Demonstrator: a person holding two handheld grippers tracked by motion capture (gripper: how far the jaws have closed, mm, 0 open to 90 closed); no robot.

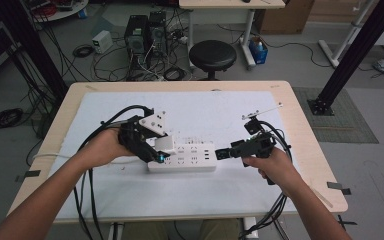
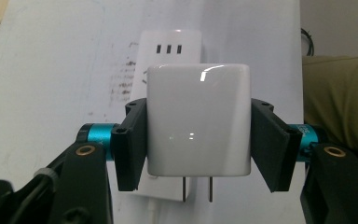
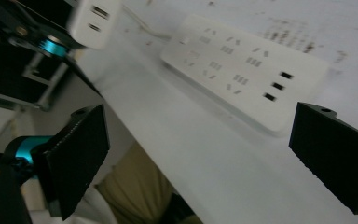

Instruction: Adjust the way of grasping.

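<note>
A white power strip [image 1: 182, 158] lies on the white mat near the middle of the table. My left gripper [image 2: 199, 140] is shut on a white plug adapter [image 2: 198, 119], its two prongs pointing down just above the strip [image 2: 170, 44]. In the high view the left gripper [image 1: 156, 152] hovers over the strip's left end with the adapter [image 1: 163, 145]. My right gripper [image 1: 219, 154] sits at the strip's right end, jaws wide open with nothing between them [image 3: 200, 154]. The strip [image 3: 242, 70] and the adapter [image 3: 93, 18] lie beyond those jaws.
A white mat [image 1: 200, 115] covers most of the wooden table [image 1: 307, 150]. Black cables trail from both grippers off the near edge. A black stool [image 1: 212, 55] and computer towers [image 1: 145, 32] stand on the floor behind the table.
</note>
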